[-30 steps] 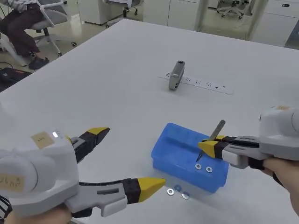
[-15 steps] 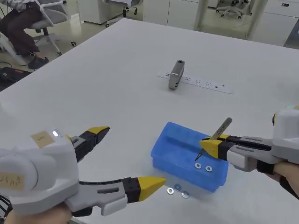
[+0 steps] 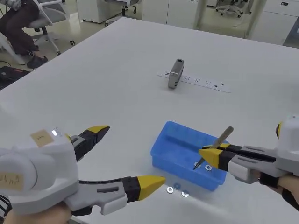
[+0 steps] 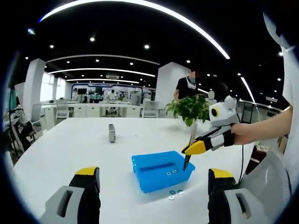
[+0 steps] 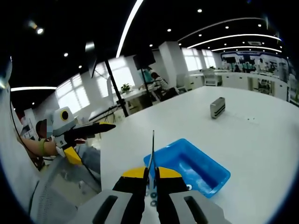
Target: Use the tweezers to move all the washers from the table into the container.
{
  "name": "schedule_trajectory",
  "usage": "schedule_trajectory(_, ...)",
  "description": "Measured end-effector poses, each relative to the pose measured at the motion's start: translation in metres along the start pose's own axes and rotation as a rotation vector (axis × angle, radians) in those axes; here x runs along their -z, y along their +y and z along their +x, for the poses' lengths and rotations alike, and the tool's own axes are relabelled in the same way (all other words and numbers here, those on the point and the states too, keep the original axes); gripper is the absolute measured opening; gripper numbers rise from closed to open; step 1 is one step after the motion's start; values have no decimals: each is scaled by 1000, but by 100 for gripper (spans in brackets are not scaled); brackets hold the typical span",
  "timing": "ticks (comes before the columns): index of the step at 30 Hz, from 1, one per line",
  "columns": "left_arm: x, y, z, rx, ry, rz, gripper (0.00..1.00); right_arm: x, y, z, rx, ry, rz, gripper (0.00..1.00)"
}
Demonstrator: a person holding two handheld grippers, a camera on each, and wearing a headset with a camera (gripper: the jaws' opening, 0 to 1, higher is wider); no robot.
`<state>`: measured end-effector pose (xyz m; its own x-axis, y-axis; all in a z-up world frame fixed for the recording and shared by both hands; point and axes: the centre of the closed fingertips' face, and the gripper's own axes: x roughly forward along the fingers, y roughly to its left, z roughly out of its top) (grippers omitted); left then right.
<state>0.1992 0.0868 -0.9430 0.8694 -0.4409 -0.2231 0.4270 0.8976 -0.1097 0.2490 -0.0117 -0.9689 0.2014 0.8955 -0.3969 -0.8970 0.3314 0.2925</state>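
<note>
A blue container [image 3: 184,151] sits on the white table [image 3: 117,93], with two washers [image 3: 208,167] inside near its front wall. Three washers [image 3: 177,189] lie on the table just in front of it. My right gripper [image 3: 208,153] is shut on thin tweezers [image 3: 219,137], whose tip points down over the container's near right part. My left gripper [image 3: 128,156] is open with nothing in it, left of the container. The left gripper view shows the container [image 4: 161,170], the table washers [image 4: 175,193] and the right gripper [image 4: 194,148]. In the right gripper view the tweezers [image 5: 152,149] rise from the shut jaws beside the container [image 5: 191,163].
A white power strip [image 3: 205,84] with a grey plug block [image 3: 176,73] lies farther back on the table. A seated person [image 3: 18,23] and office chairs are at the far left, off the table. A potted plant [image 4: 191,108] stands behind.
My right gripper has drawn back to the right and slightly down with the tweezers; the tip stays over the container's front part. The left gripper has held still.
</note>
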Motion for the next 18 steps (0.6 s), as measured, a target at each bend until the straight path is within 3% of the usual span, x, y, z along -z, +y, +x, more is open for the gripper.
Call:
schedule_trajectory(7, 0, -1, 0, 5, 0, -3, 99, 21, 10, 6, -11, 41, 2, 4)
schedule_trajectory(18, 0, -1, 1, 6, 2, 1, 99, 43, 7, 10, -9, 91, 3, 4)
